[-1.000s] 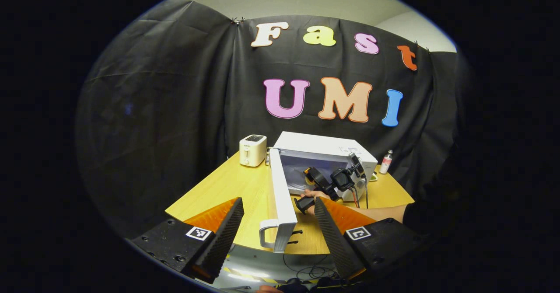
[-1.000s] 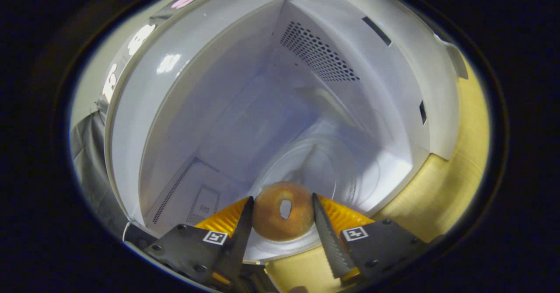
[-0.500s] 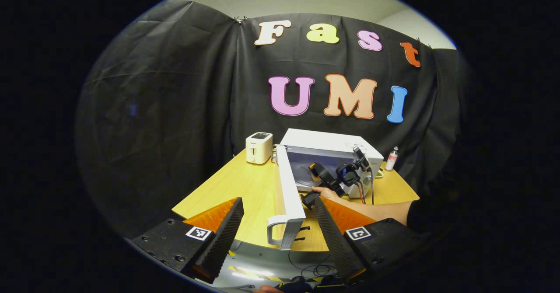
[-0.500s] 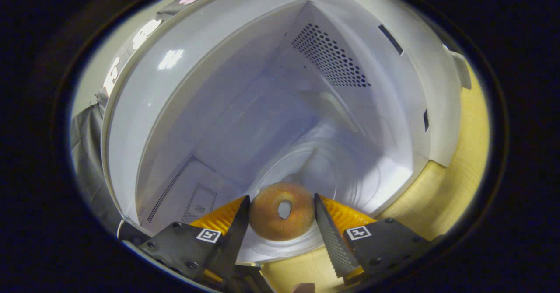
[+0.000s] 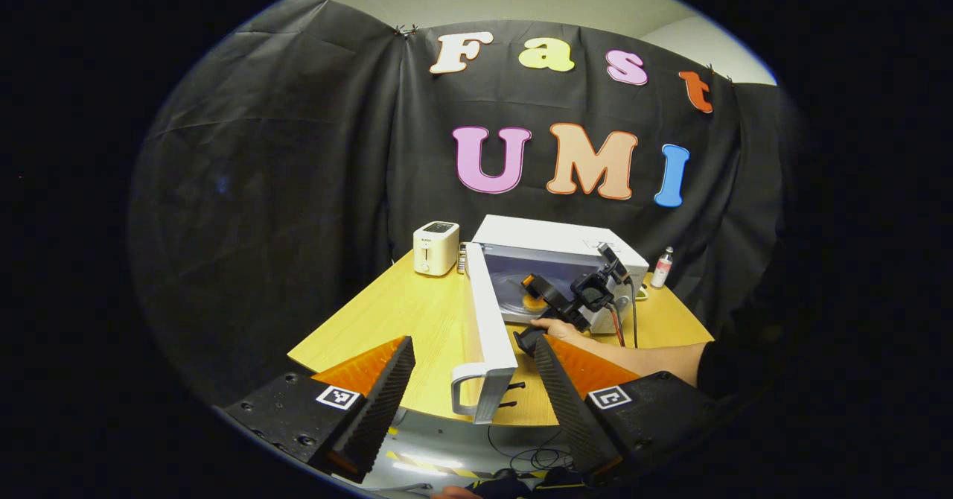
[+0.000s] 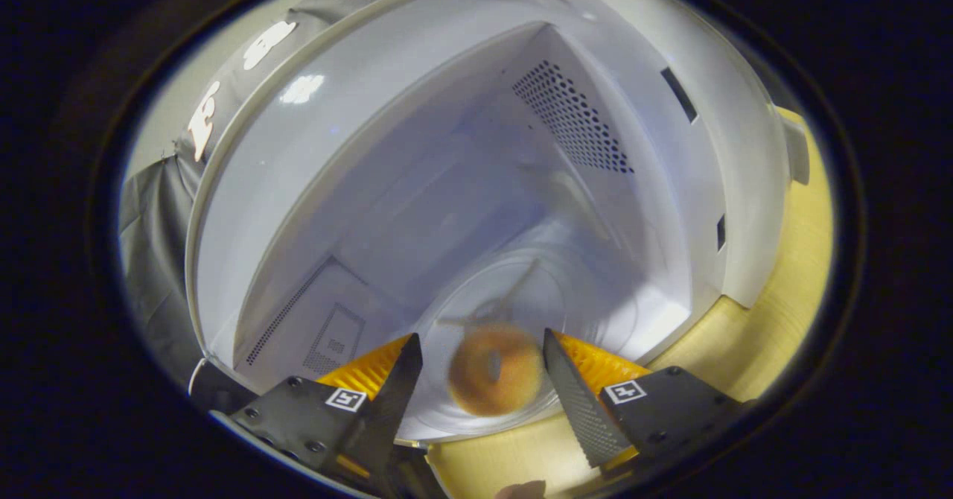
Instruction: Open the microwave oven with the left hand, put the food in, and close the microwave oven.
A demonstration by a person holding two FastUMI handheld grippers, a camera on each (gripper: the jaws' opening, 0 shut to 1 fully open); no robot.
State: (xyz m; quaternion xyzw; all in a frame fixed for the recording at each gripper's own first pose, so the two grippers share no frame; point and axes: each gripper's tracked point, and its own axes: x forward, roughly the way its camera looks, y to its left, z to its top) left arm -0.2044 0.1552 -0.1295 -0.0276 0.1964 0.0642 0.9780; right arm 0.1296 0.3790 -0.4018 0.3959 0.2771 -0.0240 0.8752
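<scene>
— Presently, far left corner of the table (image 5: 387, 313)?
— Toaster (image 5: 435, 248), white, upright. Beside it, microwave oven (image 5: 558, 242); door (image 5: 488, 328) swung wide, handle end past the near edge.
— Food?
— Doughnut (image 6: 495, 370), blurred, on the glass turntable (image 6: 521, 298) inside the cavity, between the right gripper (image 6: 480, 395) fingers, touching neither; jaws spread.
— Left gripper (image 5: 470, 391)?
— Jaws spread, holding nothing, off the near edge.
— Far right?
— Small bottle (image 5: 661, 267).
</scene>
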